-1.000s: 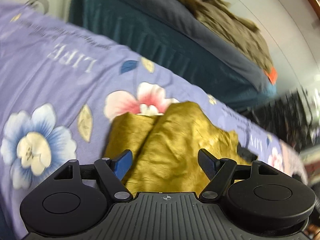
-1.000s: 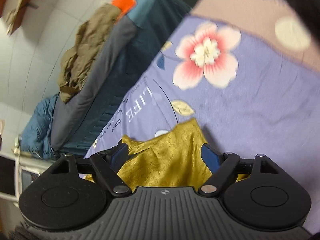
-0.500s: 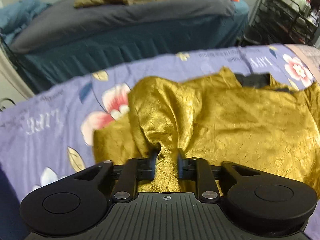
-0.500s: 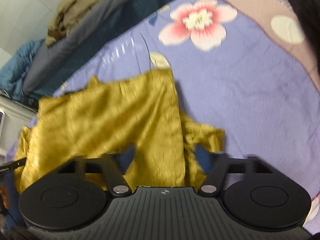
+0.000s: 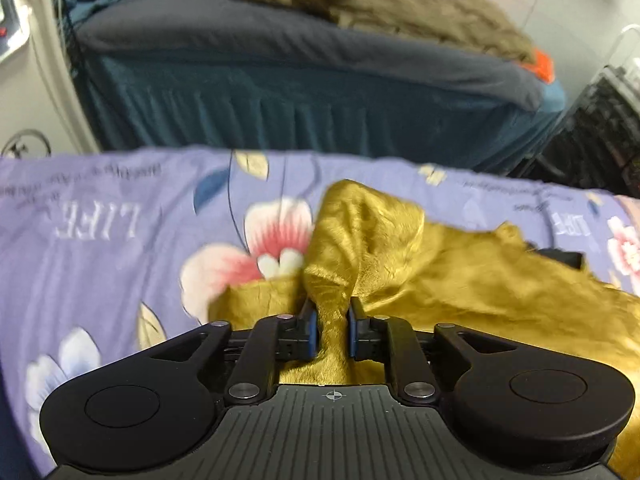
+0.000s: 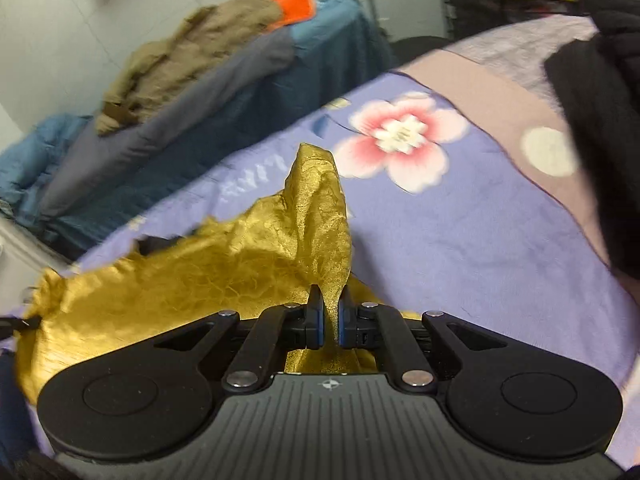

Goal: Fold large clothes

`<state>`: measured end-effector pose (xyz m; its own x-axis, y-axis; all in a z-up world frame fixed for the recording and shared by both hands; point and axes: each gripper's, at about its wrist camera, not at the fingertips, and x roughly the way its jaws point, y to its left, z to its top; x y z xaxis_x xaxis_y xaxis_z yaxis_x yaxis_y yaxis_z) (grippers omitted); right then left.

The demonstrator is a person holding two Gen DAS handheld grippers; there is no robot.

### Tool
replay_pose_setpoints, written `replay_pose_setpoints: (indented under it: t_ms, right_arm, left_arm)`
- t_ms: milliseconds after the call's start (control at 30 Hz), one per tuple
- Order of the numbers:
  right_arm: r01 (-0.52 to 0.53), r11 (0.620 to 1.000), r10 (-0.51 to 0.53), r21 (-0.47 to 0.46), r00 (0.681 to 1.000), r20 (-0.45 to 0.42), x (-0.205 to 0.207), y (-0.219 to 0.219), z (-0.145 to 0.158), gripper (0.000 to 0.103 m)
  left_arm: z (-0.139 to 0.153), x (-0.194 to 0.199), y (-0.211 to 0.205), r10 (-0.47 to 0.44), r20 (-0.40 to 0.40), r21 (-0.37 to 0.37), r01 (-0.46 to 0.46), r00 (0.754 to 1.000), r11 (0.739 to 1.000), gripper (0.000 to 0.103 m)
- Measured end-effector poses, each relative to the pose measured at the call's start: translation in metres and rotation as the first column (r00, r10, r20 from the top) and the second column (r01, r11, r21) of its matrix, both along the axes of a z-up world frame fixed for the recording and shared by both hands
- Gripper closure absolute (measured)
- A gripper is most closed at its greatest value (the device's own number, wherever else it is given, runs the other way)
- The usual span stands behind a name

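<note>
A shiny golden-yellow garment [image 5: 460, 280] lies crumpled on a purple floral bedsheet [image 5: 100, 248]. My left gripper [image 5: 331, 322] is shut on a bunched fold of it, which rises in a peak just past the fingers. In the right wrist view the same garment [image 6: 180, 280] spreads to the left over the bedsheet [image 6: 460, 248]. My right gripper [image 6: 329, 312] is shut on another pinched corner of it, which stands up in a point.
A second bed with a dark blue skirt [image 5: 280, 104] and a brown blanket [image 5: 380, 4] lies beyond the sheet. A black wire rack [image 5: 592, 128] stands at the right. A black garment [image 6: 600, 120] lies at the right of the sheet.
Both grippers were open over the garment a second ago. The left one shut on it first, then the right one. Both now hold raised folds of the cloth.
</note>
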<state>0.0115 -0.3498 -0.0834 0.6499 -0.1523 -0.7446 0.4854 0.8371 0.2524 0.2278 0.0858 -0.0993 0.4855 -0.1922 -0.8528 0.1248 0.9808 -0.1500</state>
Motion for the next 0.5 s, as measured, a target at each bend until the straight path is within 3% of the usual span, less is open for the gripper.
replay_pose_setpoints:
  t_ms: [100,233,267,300,400,467,500]
  right_arm:
    - [0.043,0.998,-0.046,-0.041,0.996,-0.071,-0.013,0.006,-0.019,0.095]
    - [0.027,0.998,-0.035,-0.059,0.990,-0.134,-0.022,0.008,-0.048,0.093]
    - [0.009,0.997,-0.020,-0.074,0.988,-0.151,-0.020,0.010,-0.052,0.092]
    - [-0.004,0.996,-0.011,-0.087,0.985,-0.170,-0.016,0.013,-0.055,0.091]
    - [-0.006,0.994,-0.017,-0.108,0.979,-0.204,-0.007,0.018,-0.053,0.082]
    - [0.021,0.992,-0.047,-0.127,0.978,-0.204,-0.006,0.017,-0.047,0.062]
    - [0.037,0.989,-0.065,-0.143,0.978,-0.197,-0.009,0.016,-0.043,0.059]
  left_arm:
    - [-0.021,0.004,-0.002,0.040,-0.032,-0.003,-0.040,0.999,0.999,0.035]
    - [-0.028,0.009,-0.002,0.058,-0.053,-0.007,-0.058,0.997,0.998,0.028]
    - [-0.026,0.011,-0.002,0.055,-0.059,-0.004,-0.055,0.997,0.998,0.022]
    - [-0.023,0.013,-0.001,0.054,-0.065,-0.006,-0.055,0.996,0.998,0.004]
    - [-0.005,0.012,0.014,0.119,-0.053,-0.022,-0.120,0.992,0.993,0.000]
    - [0.013,0.004,0.029,0.181,-0.012,-0.038,-0.182,0.983,0.983,0.000]
    - [0.022,-0.002,0.036,0.203,0.010,-0.035,-0.202,0.979,0.979,0.000]
